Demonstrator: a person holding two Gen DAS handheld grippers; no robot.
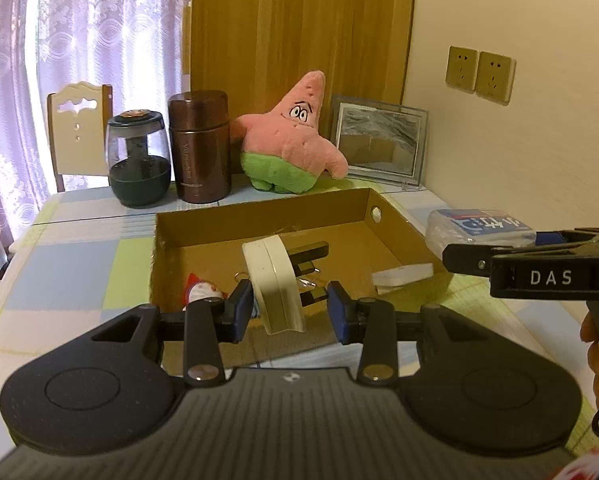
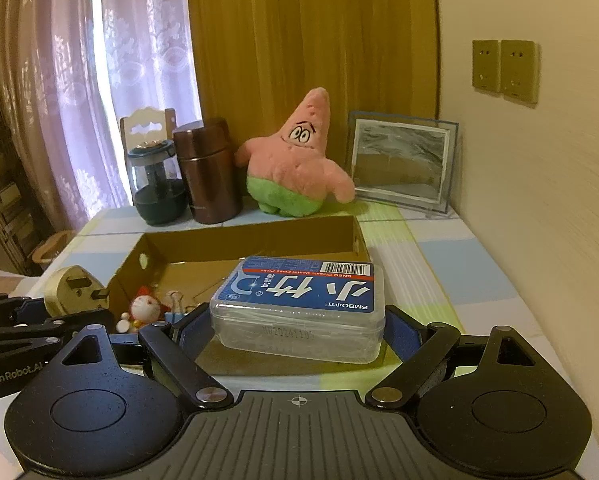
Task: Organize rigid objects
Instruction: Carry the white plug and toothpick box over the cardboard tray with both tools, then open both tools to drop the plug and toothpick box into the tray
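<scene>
Left fingers (image 1: 290, 307) stood narrow, holding a cream plug adapter (image 1: 275, 284): L blue pad pressed its side, and whether the R pad touched wasn't clear. Adapter was tilted, black prongs pointing right, hanging above the near edge of a shallow cardboard box (image 1: 363, 204).

Right fingers (image 2: 299, 330) stood wide, clamped on the two ends of a clear plastic floss-pick case (image 2: 299, 304) w/ a blue label, held flat and level, also near the box's front edge.

In the box: a small red-and-white figurine (image 2: 139, 308), a binder clip (image 2: 176, 300) beside it, and a white slip-like piece (image 1: 403, 276) toward the right wall. Box sat on a checked tabletop (image 2: 439, 264). Behind it, well apart: a glass jar (image 1: 138, 160), a brown flask (image 1: 199, 148), a pink star plush (image 1: 295, 140), a framed picture (image 1: 379, 140).

Step in hand, as I judge it: both items were mid-carry toward the box, neither set down yet. Next move called for bringing each over a bare patch of box floor (adapter clear of figurine and clip, case toward the middle or right), lowering till it rested, then spreading the fingers. Adapter's grip looked off-centre, so a slow, steady lowering seemed wise.
</scene>
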